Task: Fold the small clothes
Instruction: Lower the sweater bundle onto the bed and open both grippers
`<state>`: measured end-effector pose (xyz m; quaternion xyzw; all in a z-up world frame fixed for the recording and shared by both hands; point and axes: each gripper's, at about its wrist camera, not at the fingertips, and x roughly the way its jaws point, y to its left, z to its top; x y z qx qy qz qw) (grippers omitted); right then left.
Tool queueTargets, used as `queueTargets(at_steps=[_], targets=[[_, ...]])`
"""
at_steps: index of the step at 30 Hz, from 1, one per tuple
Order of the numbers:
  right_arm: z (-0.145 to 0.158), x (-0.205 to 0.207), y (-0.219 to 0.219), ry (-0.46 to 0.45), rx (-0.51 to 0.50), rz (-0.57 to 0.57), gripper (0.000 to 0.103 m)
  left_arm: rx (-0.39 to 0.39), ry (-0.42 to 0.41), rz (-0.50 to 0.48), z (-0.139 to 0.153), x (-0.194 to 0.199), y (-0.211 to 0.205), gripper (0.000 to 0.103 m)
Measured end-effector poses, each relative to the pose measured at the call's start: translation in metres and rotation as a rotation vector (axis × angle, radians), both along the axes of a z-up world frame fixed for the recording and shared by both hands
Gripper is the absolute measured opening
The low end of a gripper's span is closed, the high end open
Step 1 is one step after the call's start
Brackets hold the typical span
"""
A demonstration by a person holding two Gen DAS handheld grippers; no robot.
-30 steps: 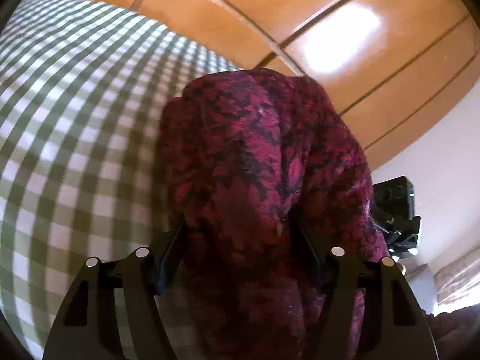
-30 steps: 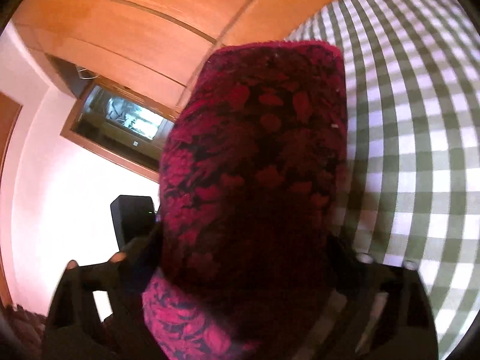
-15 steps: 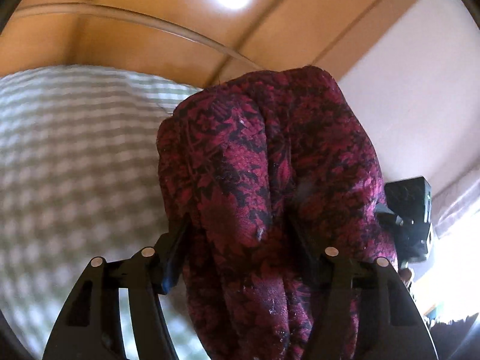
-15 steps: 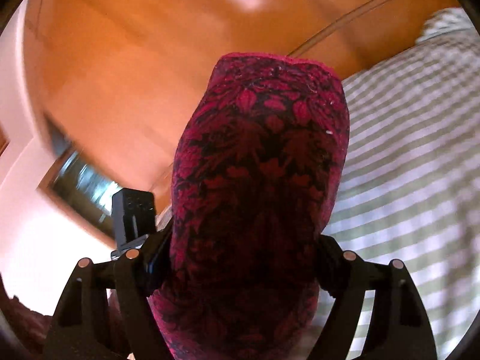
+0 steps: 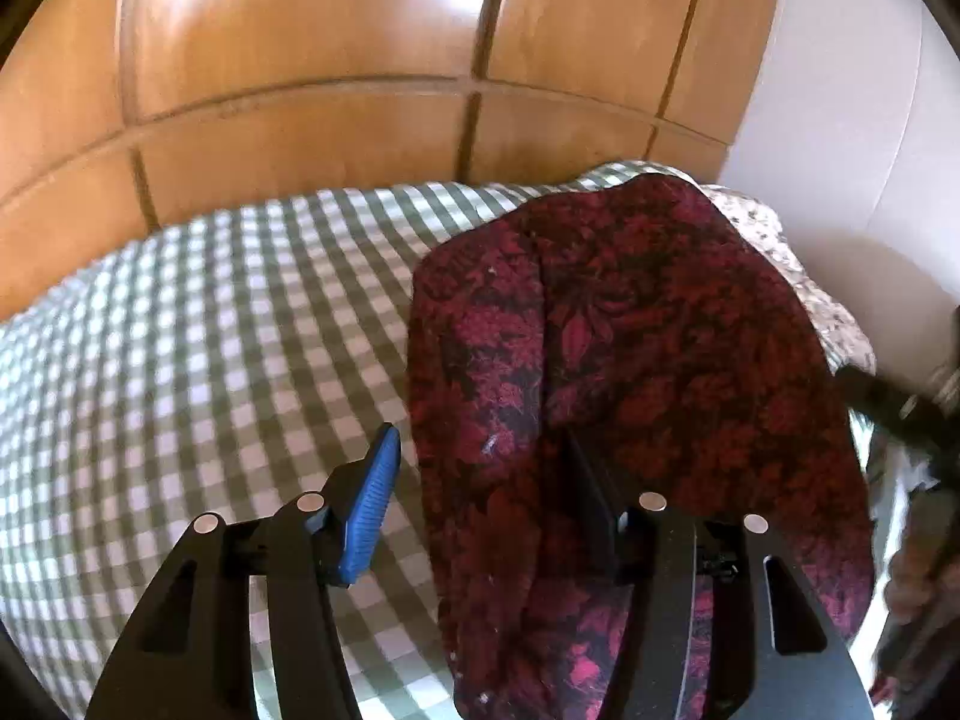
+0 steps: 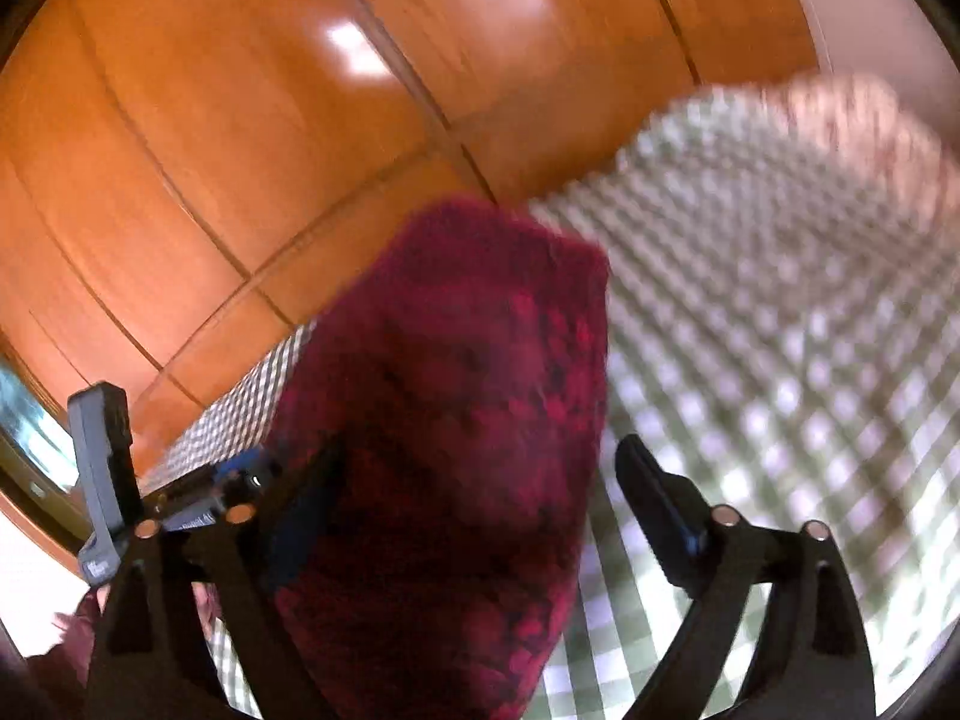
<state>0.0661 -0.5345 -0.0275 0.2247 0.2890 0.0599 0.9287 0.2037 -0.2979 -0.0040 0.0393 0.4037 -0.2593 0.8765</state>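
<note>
A dark red floral garment (image 5: 630, 372) lies on the green checked bed cover (image 5: 210, 330), draped over my left gripper's right finger. My left gripper (image 5: 480, 474) is open; its blue-padded left finger (image 5: 372, 498) is clear of the cloth. In the right wrist view the same garment (image 6: 456, 420) is blurred and lies over my right gripper's left finger. My right gripper (image 6: 474, 486) is open, with its right finger (image 6: 654, 498) free beside the cloth over the checked cover (image 6: 780, 330).
A glossy wooden wardrobe (image 5: 360, 60) stands behind the bed. A white wall (image 5: 870, 120) is at the right. A pale floral pillow (image 5: 798, 276) lies at the bed's far right. The other gripper shows at the left edge of the right wrist view (image 6: 102, 480).
Both grippers were shut on the garment and held it up; now both have opened and the garment has come down onto the bed. The views have tilted toward the bed.
</note>
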Motion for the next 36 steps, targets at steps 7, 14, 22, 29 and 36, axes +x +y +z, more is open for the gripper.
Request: queueTargets(at_steps=[7,14,22,29,36], targets=[[0.008,0.063,0.052,0.151,-0.211,0.015,0.067,0.026,0.016,0.092,-0.010,-0.009,0.014,0.056],[-0.029,0.082,0.049,0.200,-0.282,-0.039,0.074,0.016,0.050,0.111,-0.023,0.000,0.007,0.059],[-0.001,0.034,0.053,0.101,-0.247,-0.094,0.094,0.023,-0.032,0.177,0.000,-0.024,0.020,0.081],[0.007,-0.011,0.061,0.077,-0.261,-0.192,0.096,0.015,-0.089,0.213,0.015,-0.046,0.028,0.087],[0.008,-0.055,0.086,0.054,-0.357,-0.250,0.101,0.018,-0.131,0.236,0.026,-0.069,0.040,0.088]])
